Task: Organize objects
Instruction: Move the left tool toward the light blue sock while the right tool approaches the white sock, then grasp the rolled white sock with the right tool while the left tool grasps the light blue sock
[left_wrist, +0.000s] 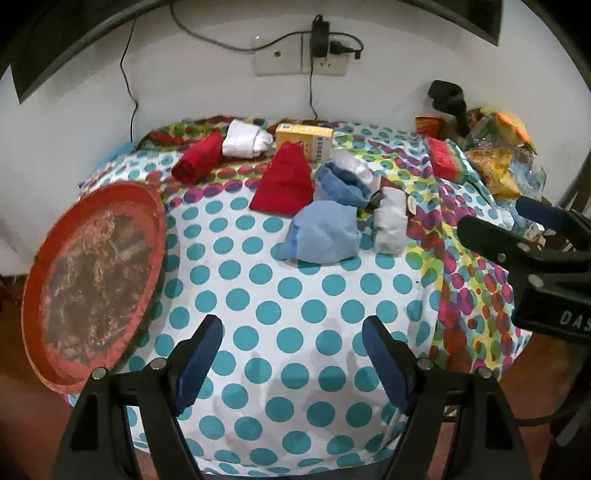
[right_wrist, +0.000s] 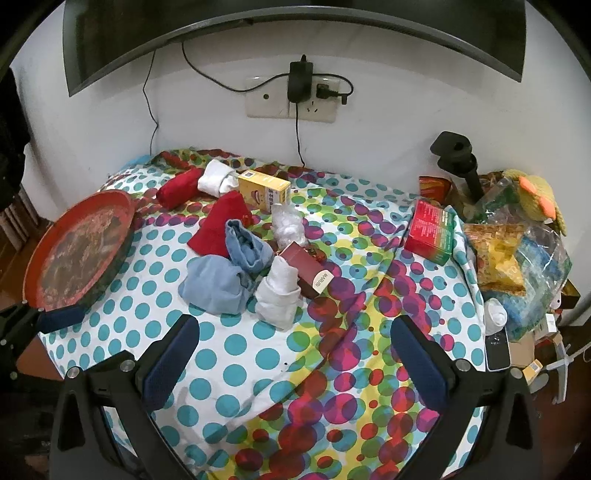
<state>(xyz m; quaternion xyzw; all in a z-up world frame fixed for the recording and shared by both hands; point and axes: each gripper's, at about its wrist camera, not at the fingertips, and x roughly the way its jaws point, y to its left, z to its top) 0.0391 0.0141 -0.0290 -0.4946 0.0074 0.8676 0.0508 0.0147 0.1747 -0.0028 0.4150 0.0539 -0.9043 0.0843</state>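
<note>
Rolled cloths lie in a loose heap mid-table: a light blue bundle (left_wrist: 321, 236) (right_wrist: 218, 286), a darker blue roll (left_wrist: 343, 186) (right_wrist: 245, 247), a white roll (left_wrist: 389, 221) (right_wrist: 279, 299), a red folded cloth (left_wrist: 284, 182) (right_wrist: 219, 221), a red roll (left_wrist: 197, 157) (right_wrist: 177, 188) and a white roll (left_wrist: 245, 140) (right_wrist: 216, 179) at the back. A yellow box (left_wrist: 304, 138) (right_wrist: 264, 192) and a dark red box (right_wrist: 308, 269) sit among them. My left gripper (left_wrist: 291, 354) hovers open over the near table edge. My right gripper (right_wrist: 295, 358) is open too, nothing between its fingers.
A round red tray (left_wrist: 92, 280) (right_wrist: 79, 251) lies at the table's left edge. A red-green box (right_wrist: 430, 230), snack bags (right_wrist: 496, 258) and clutter fill the right side. A black stand (right_wrist: 460, 162) and wall socket with cables (right_wrist: 295, 99) are behind.
</note>
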